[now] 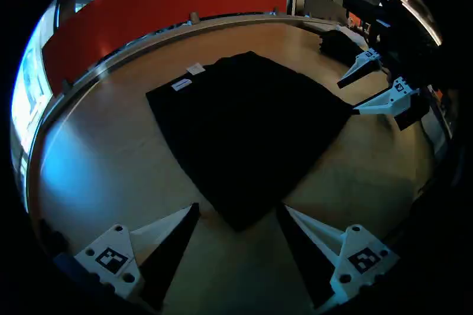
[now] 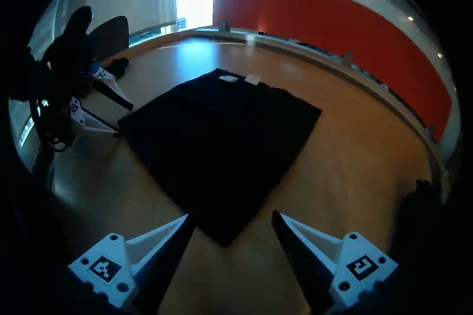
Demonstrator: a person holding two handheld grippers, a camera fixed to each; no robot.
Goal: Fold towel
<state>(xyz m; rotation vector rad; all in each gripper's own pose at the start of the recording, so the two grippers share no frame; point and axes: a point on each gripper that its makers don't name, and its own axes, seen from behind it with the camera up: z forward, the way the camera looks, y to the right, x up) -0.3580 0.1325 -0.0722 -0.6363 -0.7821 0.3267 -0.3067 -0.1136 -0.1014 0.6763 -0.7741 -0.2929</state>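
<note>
A black towel (image 1: 248, 126) lies spread flat on a wooden table (image 1: 106, 155), with two white tags (image 1: 182, 84) at its far edge. My left gripper (image 1: 237, 205) is open, its fingers on either side of the towel's near corner and holding nothing. In the left gripper view, the right gripper (image 1: 347, 98) sits at the towel's right corner. In the right gripper view, the towel (image 2: 219, 137) points a corner at my right gripper (image 2: 230, 214), which is open around it. The left gripper (image 2: 125, 120) shows at the towel's left corner, held by a dark-gloved hand (image 2: 56, 96).
A red wall panel (image 1: 165, 7) runs behind the table's raised back rail (image 1: 148, 40). A dark bundle (image 1: 338, 44) lies on the table beyond the right gripper. A dark chair back (image 2: 112, 34) stands by the bright window. Bare wood surrounds the towel.
</note>
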